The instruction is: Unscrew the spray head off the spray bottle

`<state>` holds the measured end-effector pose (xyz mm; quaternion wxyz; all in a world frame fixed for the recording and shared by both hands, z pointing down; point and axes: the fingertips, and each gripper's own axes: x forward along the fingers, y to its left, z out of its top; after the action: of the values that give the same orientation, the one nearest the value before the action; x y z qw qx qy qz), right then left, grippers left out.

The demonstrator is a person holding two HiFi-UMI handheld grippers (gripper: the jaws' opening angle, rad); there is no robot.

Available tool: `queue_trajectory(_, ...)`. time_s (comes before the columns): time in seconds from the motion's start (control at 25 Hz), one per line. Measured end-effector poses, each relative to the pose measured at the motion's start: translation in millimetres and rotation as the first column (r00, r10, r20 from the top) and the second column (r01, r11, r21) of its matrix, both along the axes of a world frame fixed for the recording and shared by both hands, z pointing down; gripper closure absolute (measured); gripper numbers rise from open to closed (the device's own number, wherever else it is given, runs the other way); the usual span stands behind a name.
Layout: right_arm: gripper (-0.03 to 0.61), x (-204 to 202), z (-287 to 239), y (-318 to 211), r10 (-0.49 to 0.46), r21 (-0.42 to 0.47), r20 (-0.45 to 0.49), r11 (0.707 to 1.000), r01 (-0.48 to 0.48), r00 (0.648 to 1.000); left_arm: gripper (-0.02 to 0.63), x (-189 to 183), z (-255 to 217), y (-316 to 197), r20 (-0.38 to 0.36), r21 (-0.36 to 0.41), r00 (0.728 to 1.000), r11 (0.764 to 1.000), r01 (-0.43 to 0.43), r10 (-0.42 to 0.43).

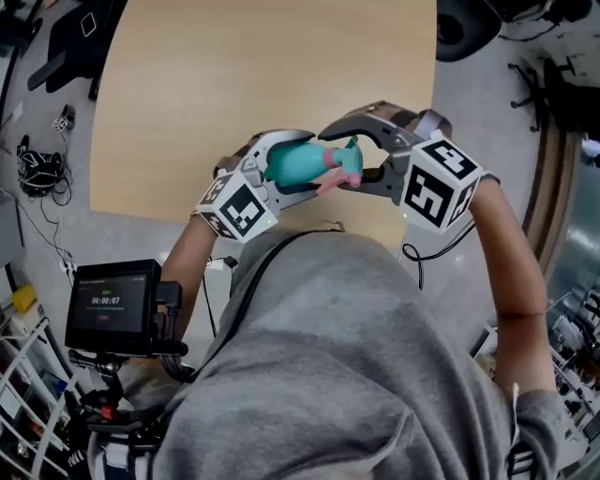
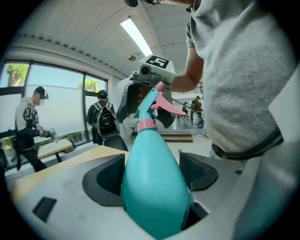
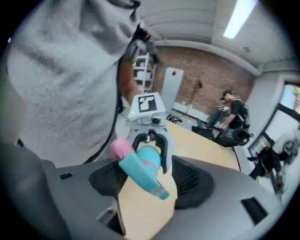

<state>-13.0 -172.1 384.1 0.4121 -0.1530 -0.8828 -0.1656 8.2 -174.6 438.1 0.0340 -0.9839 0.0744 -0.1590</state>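
Note:
A teal spray bottle (image 1: 292,161) lies level in the air over the near edge of the table. My left gripper (image 1: 298,167) is shut on its fat body (image 2: 152,183), pads pressed to both sides. The neck with a pink collar (image 2: 146,124) points away from it, toward the spray head (image 2: 155,101) with its pink trigger (image 2: 171,108). My right gripper (image 1: 349,155) comes from the opposite side, its jaws around the spray head (image 3: 138,171). The pink trigger (image 3: 121,149) sits close to one pad, and a gap shows at the other, so it stands open.
The light wooden table (image 1: 234,94) lies beyond the grippers. A small monitor (image 1: 112,305) on a stand is at lower left, cables (image 1: 37,169) on the floor at left, a dark chair (image 1: 469,28) at top right. Several people stand in the background of both gripper views.

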Motion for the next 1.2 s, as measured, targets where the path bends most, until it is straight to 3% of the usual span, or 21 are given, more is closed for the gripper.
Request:
queue_trajectory(0.08, 0.31, -1.4, -24.4, -18.4, 0.189, -0.104, 0.16, 0.979, -0.174, 0.969, 0.249, -4.3, -1.1, -21.6, -0.001, 0.032, 0.989, 0.989, 0.148, -0.148)
queue_trajectory(0.12, 0.31, -0.2, -38.9, -26.2, 0.295, -0.195, 0.247, 0.948, -0.251, 0.923, 0.249, -8.0, -1.5, -31.5, -0.002, 0.046, 0.975, 0.974, 0.221, -0.221)
queue_trajectory(0.16, 0.31, 2.4, -54.7, -33.7, 0.413, -0.312, 0.327, 0.896, -0.315, 0.85, 0.249, -12.4, -2.0, -40.2, -0.005, 0.057, 0.957, 0.955, 0.29, -0.29)
queue_trajectory(0.2, 0.31, 7.6, -70.8, -41.8, 0.532, -0.442, 0.388, 0.824, -0.354, 0.753, 0.249, -17.0, -2.9, -47.6, -0.008, 0.069, 0.936, 0.934, 0.351, -0.352)
queue_trajectory(0.24, 0.31, 16.2, -85.9, -51.5, 0.646, -0.573, 0.422, 0.734, -0.365, 0.635, 0.249, -21.3, -3.9, -53.3, -0.009, 0.084, 0.915, 0.911, 0.403, -0.403)
queue_trajectory(0.32, 0.31, 36.9, -105.3, -75.2, 0.833, -0.781, 0.401, 0.528, -0.333, 0.381, 0.249, -26.3, -7.8, -59.3, -0.015, 0.124, 0.884, 0.876, 0.465, -0.467)
queue_trajectory(0.36, 0.308, 43.3, -104.9, -85.3, 0.882, -0.823, 0.367, 0.456, -0.337, 0.297, 0.249, -26.6, -11.6, -59.6, -0.026, 0.14, 0.876, 0.866, 0.479, -0.481)
queue_trajectory(0.4, 0.31, 44.8, -97.2, -90.8, 0.897, -0.815, 0.347, 0.433, -0.386, 0.275, 0.249, -25.5, -16.0, -58.5, -0.042, 0.153, 0.874, 0.861, 0.484, -0.484)
queue_trajectory(0.44, 0.31, 42.3, -84.6, -92.0, 0.888, -0.758, 0.341, 0.453, -0.469, 0.307, 0.249, -23.2, -20.2, -56.8, -0.057, 0.167, 0.876, 0.86, 0.482, -0.479)
queue_trajectory(0.52, 0.31, 32.6, -58.4, -87.9, 0.844, -0.574, 0.315, 0.533, -0.622, 0.433, 0.249, -17.2, -26.3, -53.0, -0.073, 0.199, 0.884, 0.862, 0.466, -0.462)
queue_trajectory(0.56, 0.31, 28.4, -49.2, -86.3, 0.83, -0.501, 0.286, 0.555, -0.664, 0.478, 0.249, -14.8, -28.6, -51.6, -0.077, 0.214, 0.888, 0.862, 0.459, -0.454)
queue_trajectory(0.6, 0.31, 25.3, -43.5, -86.2, 0.83, -0.465, 0.257, 0.556, -0.689, 0.496, 0.25, -13.2, -30.7, -51.0, -0.08, 0.227, 0.889, 0.861, 0.456, -0.45)
queue_trajectory(0.64, 0.31, 22.8, -41.6, -87.3, 0.839, -0.47, 0.235, 0.54, -0.698, 0.491, 0.25, -12.4, -32.6, -51.0, -0.085, 0.235, 0.889, 0.858, 0.457, -0.45)
queue_trajectory(0.72, 0.31, 18.4, -45.9, -91.9, 0.877, -0.557, 0.22, 0.473, -0.683, 0.428, 0.25, -12.5, -36.0, -52.3, -0.096, 0.244, 0.884, 0.85, 0.466, -0.457)
queue_trajectory(0.84, 0.31, 18.6, -51.4, -103.7, 0.937, -0.672, 0.212, 0.346, -0.654, 0.278, 0.25, -14.7, -38.6, -54.3, -0.106, 0.252, 0.872, 0.836, 0.488, -0.477)
queue_trajectory(1.0, 0.31, 26.6, -45.0, -113.3, 0.979, -0.728, 0.189, 0.191, -0.658, 0.075, 0.253, -17.6, -38.5, -56.3, -0.119, 0.238, 0.848, 0.814, 0.53, -0.517)
queue_trajectory(1.12, 0.31, 31.1, -39.9, -115.8, 0.989, -0.767, 0.15, 0.117, -0.631, 0.002, 0.253, -19.1, -36.0, -58.7, -0.128, 0.216, 0.833, 0.805, 0.553, -0.538)
queue_trajectory(1.2, 0.31, 31.1, -40.9, -117.4, 0.988, -0.775, 0.154, 0.123, -0.62, 0.003, 0.253, -18.3, -35.5, -59.9, -0.139, 0.19, 0.828, 0.806, 0.56, -0.543)
